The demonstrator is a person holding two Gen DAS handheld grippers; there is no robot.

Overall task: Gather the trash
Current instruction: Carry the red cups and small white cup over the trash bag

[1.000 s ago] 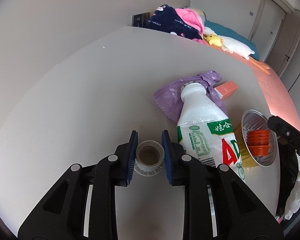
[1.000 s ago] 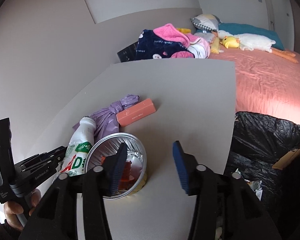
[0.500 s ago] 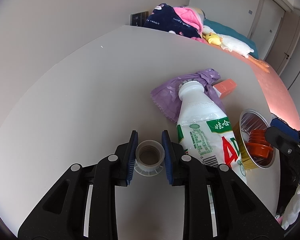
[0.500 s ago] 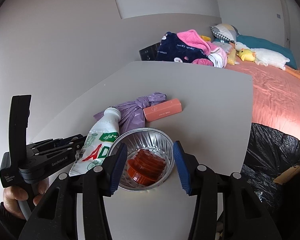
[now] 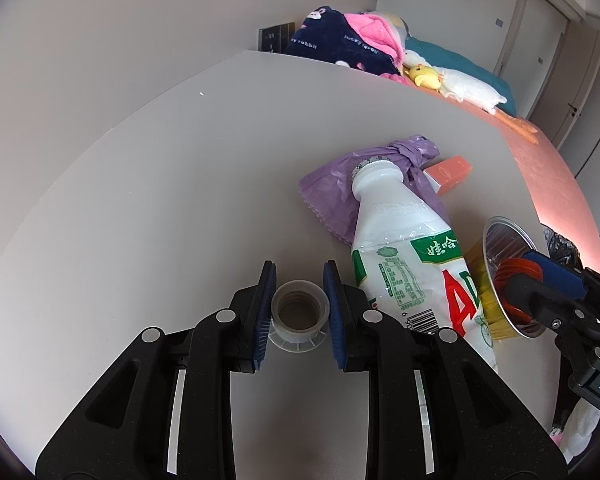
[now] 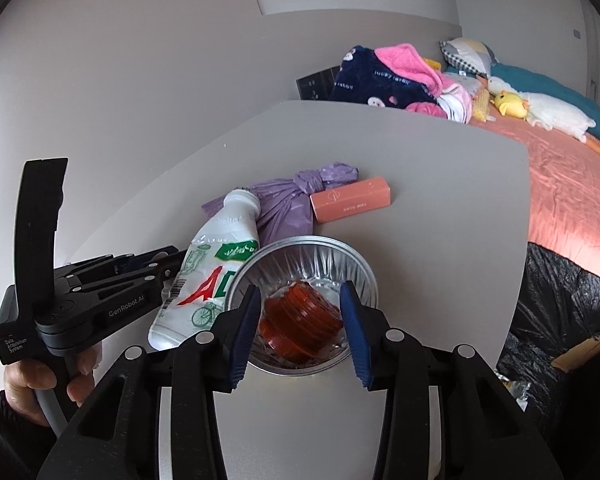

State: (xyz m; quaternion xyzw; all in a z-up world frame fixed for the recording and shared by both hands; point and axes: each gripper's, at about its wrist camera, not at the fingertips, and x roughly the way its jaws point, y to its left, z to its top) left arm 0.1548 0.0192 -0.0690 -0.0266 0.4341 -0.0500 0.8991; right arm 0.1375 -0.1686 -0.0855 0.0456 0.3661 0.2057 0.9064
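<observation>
My left gripper (image 5: 299,286) is shut on a small grey plastic bottle neck piece (image 5: 298,315), just above the grey table (image 5: 160,184). A white drink bottle (image 5: 412,264) lies on its side to its right, also in the right wrist view (image 6: 212,268). My right gripper (image 6: 300,300) is open, its fingers on either side of a stack of orange cups (image 6: 300,322) inside a foil bowl (image 6: 324,256). A knotted purple bag (image 6: 288,200) and a pink box (image 6: 352,200) lie behind the bottle. A black trash bag (image 6: 560,308) hangs open at the table's right edge.
A bed with a salmon cover (image 6: 568,172) lies beyond the table, with bundled clothes (image 6: 392,76) and plush toys (image 6: 540,108) on it. A wall (image 5: 100,40) runs along the table's left side. Doors (image 5: 540,40) stand at the far right.
My right gripper has moved left and forward over the foil bowl until its fingers flank the orange cups. My left gripper has stayed shut on the bottle neck piece.
</observation>
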